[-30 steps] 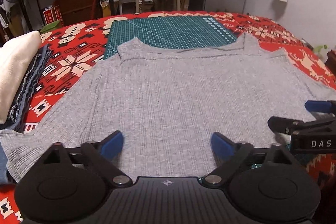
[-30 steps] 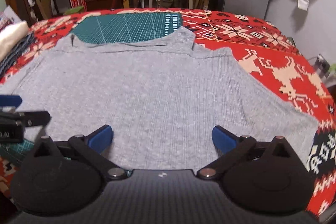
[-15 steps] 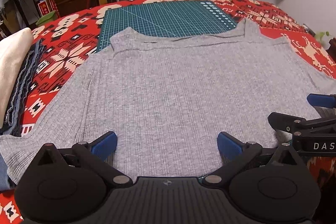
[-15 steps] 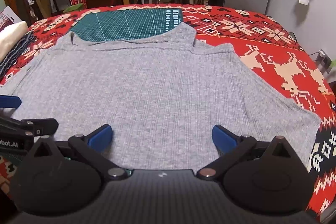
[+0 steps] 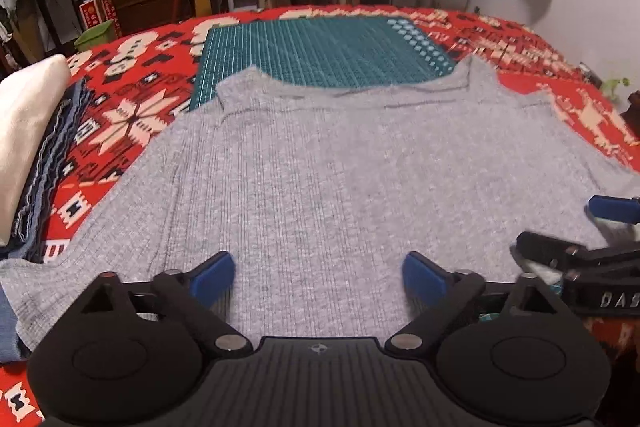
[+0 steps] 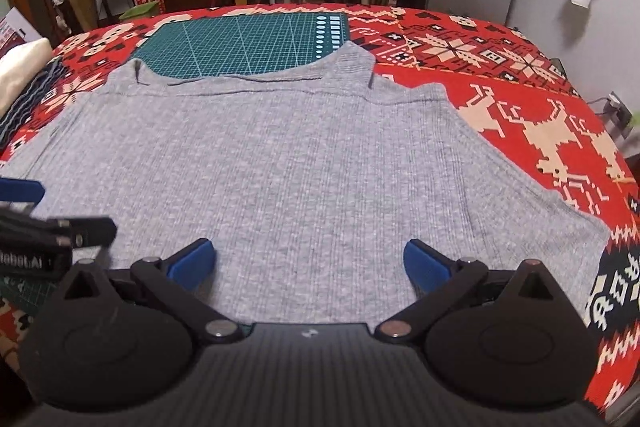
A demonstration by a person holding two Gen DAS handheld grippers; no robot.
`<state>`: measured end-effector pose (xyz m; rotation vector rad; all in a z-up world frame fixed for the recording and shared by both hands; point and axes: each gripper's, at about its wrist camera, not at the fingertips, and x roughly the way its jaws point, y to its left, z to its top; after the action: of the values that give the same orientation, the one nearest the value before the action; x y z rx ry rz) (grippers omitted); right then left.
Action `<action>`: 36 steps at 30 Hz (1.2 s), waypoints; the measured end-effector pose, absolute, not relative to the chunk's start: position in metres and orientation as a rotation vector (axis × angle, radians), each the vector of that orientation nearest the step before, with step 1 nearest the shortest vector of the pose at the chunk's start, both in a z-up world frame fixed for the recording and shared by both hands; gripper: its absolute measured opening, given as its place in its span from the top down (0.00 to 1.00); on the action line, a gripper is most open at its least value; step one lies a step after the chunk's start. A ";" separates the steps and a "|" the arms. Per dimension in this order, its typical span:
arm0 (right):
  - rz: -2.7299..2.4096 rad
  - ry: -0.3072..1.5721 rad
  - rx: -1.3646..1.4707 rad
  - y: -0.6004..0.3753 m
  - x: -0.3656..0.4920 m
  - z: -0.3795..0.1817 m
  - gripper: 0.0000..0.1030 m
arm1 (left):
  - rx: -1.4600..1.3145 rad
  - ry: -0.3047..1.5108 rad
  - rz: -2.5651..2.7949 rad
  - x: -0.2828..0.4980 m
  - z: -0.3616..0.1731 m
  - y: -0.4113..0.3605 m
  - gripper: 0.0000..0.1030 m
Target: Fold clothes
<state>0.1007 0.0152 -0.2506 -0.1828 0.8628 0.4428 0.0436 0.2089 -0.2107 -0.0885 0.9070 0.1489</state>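
A soft, light grey ribbed-knit top (image 5: 340, 187) is spread flat on the red patterned cloth (image 6: 520, 99), its hem at the near edge, its neckline over the green cutting mat (image 5: 320, 55). It is judged limp and best pinched at the hem. The left gripper (image 5: 318, 277) is closing with only flat fabric between the jaws, nothing pinched; the right gripper (image 6: 308, 263) is held spread over the hem.

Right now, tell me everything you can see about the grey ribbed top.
The grey ribbed top is a heathered knit lying flat and unfolded, neckline at the far end overlapping the green cutting mat, sleeves spread over the red patterned blanket. Its near hem lies between the open right gripper and the left gripper, whose jaws are closing; neither pinches it yet.
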 end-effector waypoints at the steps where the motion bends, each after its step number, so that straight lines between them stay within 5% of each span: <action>1: 0.436 0.845 -0.175 0.012 0.099 -0.247 0.01 | -0.084 0.893 0.142 0.041 -0.207 0.208 0.15; 5: 0.355 0.767 -0.112 -0.017 0.090 -0.228 0.05 | -0.063 0.853 0.134 0.033 -0.194 0.205 0.15; 10: 0.199 0.708 -0.051 -0.064 0.084 -0.215 0.23 | -0.059 0.854 0.124 0.024 -0.191 0.205 0.15; 15: 0.013 0.731 -0.004 -0.111 0.088 -0.220 0.61 | -0.052 0.870 0.128 0.016 -0.192 0.206 0.15; 36: -0.079 0.736 0.108 -0.135 0.113 -0.260 0.75 | -0.081 0.924 0.197 0.006 -0.197 0.225 0.15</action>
<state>0.1128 -0.1354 -0.2600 0.1080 0.7357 -0.0790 0.0057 0.2245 -0.1969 -0.0806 0.9243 0.1965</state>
